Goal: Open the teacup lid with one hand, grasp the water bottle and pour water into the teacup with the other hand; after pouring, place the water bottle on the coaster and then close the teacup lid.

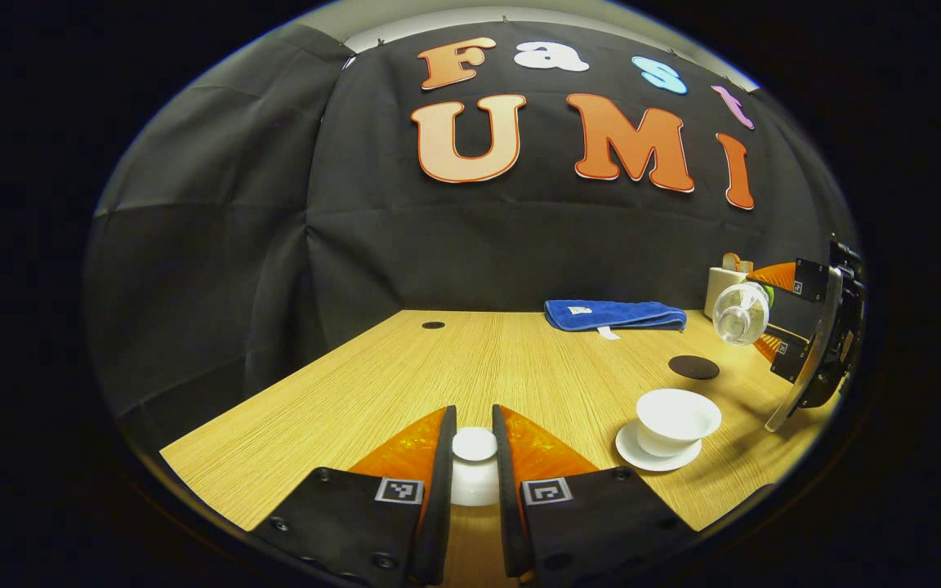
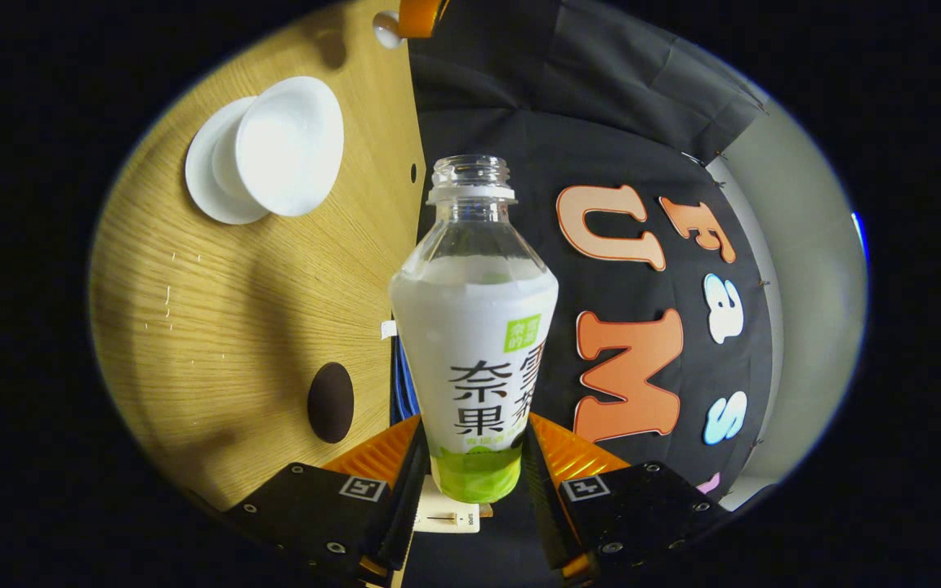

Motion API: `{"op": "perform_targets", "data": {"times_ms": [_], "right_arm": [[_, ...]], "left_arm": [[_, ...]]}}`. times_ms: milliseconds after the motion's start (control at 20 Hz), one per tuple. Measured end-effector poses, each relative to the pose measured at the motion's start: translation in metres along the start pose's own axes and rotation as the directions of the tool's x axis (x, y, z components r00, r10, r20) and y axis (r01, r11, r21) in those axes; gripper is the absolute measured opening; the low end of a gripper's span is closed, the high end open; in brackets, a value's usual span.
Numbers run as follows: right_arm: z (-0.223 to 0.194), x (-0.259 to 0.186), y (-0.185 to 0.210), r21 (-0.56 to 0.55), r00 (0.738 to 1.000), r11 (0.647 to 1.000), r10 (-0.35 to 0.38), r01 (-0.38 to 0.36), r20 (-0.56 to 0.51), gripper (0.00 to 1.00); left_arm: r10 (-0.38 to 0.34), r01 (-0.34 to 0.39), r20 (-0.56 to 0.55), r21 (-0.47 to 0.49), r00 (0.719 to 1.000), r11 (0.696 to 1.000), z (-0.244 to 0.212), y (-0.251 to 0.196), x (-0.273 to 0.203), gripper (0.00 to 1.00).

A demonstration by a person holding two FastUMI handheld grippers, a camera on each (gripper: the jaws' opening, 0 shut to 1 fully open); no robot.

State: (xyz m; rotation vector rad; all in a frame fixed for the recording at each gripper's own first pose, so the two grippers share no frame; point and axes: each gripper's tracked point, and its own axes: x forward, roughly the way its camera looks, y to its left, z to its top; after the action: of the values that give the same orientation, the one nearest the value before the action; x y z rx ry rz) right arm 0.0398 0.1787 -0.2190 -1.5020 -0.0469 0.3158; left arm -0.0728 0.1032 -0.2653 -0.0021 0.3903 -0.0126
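My left gripper (image 1: 474,425) is shut on the knob of the white teacup lid (image 1: 474,478), low over the table's near edge. To its right, the open white teacup (image 1: 677,415) stands on its saucer (image 1: 630,452). My right gripper (image 1: 769,314) hovers beyond the cup, shut on the capless water bottle (image 1: 740,313), which is tipped on its side. In the right gripper view the white-labelled bottle (image 2: 474,327) fills the gap of the gripper (image 2: 474,433), with teacup (image 2: 287,147), saucer (image 2: 202,184) and dark round coaster (image 2: 330,402) on the table beside it.
The dark coaster (image 1: 693,367) lies just behind the teacup. A folded blue towel (image 1: 613,314) rests at the table's back edge, and a white container (image 1: 720,286) stands at the back right. A small dark hole (image 1: 433,325) marks the tabletop.
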Motion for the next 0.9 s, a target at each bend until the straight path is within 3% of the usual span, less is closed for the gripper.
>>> {"op": "perform_targets", "data": {"times_ms": [250, 300, 900], "right_arm": [[0.004, 0.001, -0.005, -0.068, 0.999, 0.997, -0.035, 0.037, 0.030, 0.67], [0.004, 0.001, -0.006, -0.074, 0.999, 0.996, -0.039, 0.042, 0.031, 0.63], [0.005, 0.014, -0.042, -0.159, 0.992, 0.981, -0.105, 0.115, 0.072, 0.63]], "left_arm": [[-0.004, 0.004, -0.009, -0.003, 1.000, 1.000, -0.003, 0.000, 0.002, 0.30], [-0.002, 0.002, -0.009, -0.002, 1.000, 1.000, -0.003, -0.001, 0.002, 0.28], [-0.003, 0.003, -0.006, -0.006, 1.000, 1.000, 0.000, 0.003, 0.002, 0.30]]}}
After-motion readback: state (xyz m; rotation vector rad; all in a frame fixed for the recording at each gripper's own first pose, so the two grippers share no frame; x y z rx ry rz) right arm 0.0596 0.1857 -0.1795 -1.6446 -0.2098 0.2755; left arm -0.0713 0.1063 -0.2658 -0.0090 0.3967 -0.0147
